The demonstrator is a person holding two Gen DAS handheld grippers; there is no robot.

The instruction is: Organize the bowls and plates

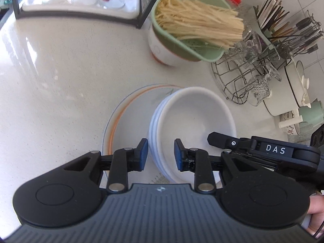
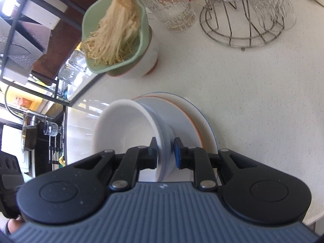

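Note:
A stack of white bowls (image 1: 192,119) stands on a stack of orange- and blue-rimmed plates (image 1: 129,119) on the pale counter. My left gripper (image 1: 161,155) is open, its blue pads on either side of the bowl stack's near left rim, not touching it. My right gripper (image 2: 165,151) is shut on the bowl wall (image 2: 164,139), one pad inside the top bowl (image 2: 125,129) and one outside, with the plates (image 2: 194,119) to its right. The right gripper's finger also shows over the bowl's right rim in the left wrist view (image 1: 220,140).
A green strainer of dry noodles (image 1: 192,24) sits on a white pot behind the plates. A wire rack with upturned glasses (image 1: 249,77) and a cutlery holder (image 1: 283,26) stand at the right. A black-framed glass tray (image 1: 81,2) is at the back left.

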